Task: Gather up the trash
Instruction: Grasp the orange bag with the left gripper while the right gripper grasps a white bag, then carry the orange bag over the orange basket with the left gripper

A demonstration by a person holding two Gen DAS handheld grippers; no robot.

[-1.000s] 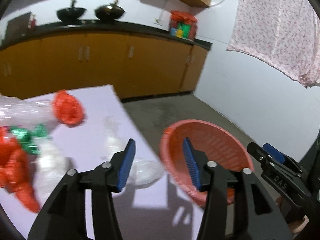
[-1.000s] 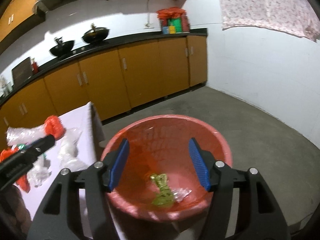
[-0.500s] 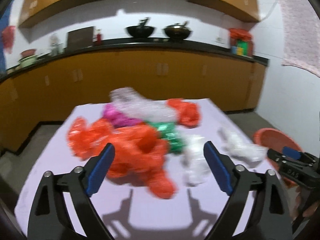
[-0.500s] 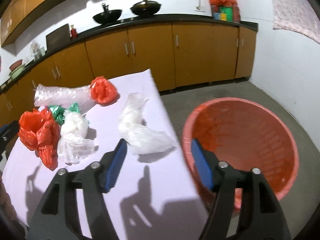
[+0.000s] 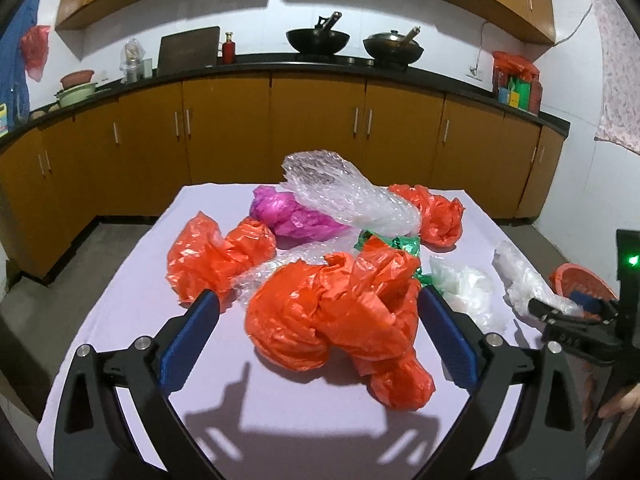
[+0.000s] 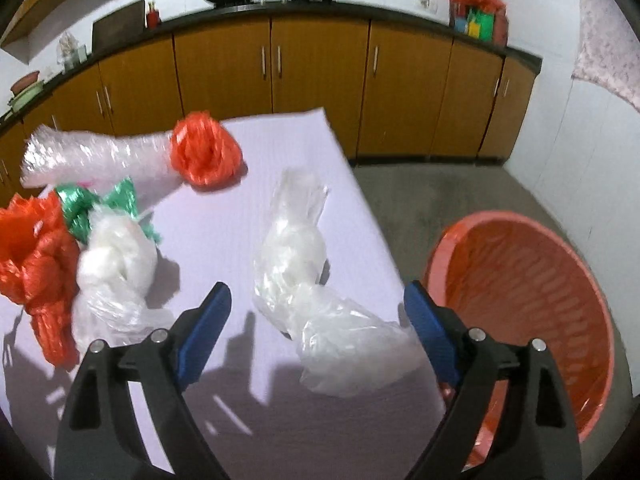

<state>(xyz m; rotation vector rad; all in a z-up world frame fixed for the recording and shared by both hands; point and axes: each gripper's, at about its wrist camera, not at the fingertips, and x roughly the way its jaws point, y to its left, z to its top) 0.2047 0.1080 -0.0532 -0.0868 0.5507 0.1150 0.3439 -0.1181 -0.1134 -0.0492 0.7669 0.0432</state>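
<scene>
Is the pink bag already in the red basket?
No, the pink bag lies on the table beside the bubble wrap, far from the red basket.

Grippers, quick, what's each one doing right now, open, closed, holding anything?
Left gripper: open, holding nothing, jaws spread either side of the big orange plastic bag.
Right gripper: open, holding nothing, jaws spread around the clear plastic bag.

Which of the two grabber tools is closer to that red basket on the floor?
Right. The right gripper hangs over the table edge, the red basket just beside its finger. The left gripper faces the big orange bag mid-table, farther away.
</scene>
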